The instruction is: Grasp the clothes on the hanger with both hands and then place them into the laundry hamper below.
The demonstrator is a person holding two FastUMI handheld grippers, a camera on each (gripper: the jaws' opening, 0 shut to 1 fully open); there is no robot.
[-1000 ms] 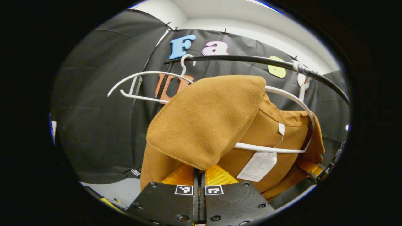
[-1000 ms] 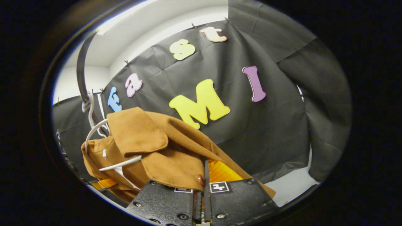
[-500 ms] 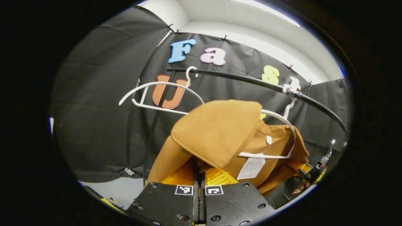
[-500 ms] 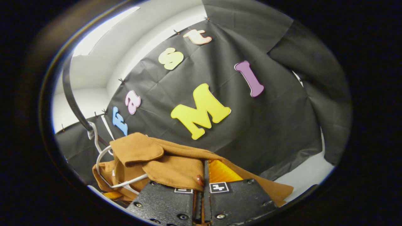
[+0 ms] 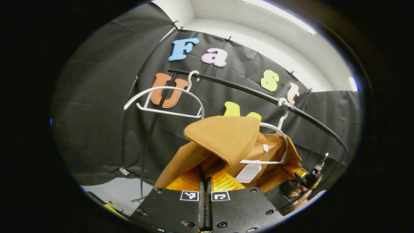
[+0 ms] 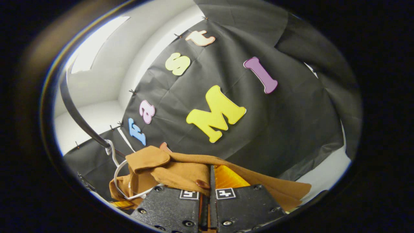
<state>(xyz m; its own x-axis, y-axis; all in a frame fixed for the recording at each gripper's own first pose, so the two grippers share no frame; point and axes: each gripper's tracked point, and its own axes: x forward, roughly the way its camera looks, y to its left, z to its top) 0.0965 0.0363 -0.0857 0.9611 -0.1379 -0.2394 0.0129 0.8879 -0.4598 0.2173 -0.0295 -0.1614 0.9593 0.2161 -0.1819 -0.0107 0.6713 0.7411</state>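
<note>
A brown coat (image 5: 226, 142) hangs on a white hanger (image 5: 280, 136) hooked over a black rail (image 5: 245, 90). My left gripper (image 5: 204, 176) is shut on the coat's near edge, the collar flap folding over its fingers. In the right gripper view the same brown coat (image 6: 181, 170) drapes across my right gripper (image 6: 208, 176), which is shut on its other edge near a brown button (image 6: 203, 183). The white hanger (image 6: 120, 171) still sits inside the coat. At the lower right of the left gripper view a hand (image 5: 299, 195) holds the other gripper.
A second, bare white hanger (image 5: 161, 100) hangs further left on the rail. The rail's black upright post (image 5: 147, 149) stands down to a pale floor (image 5: 119, 194). Black cloth walls close in all round.
Both grippers have pulled back and down with the coat; coat, hanger and rail look smaller and farther off. The coat stretches out from the hanger. Both stay shut.
</note>
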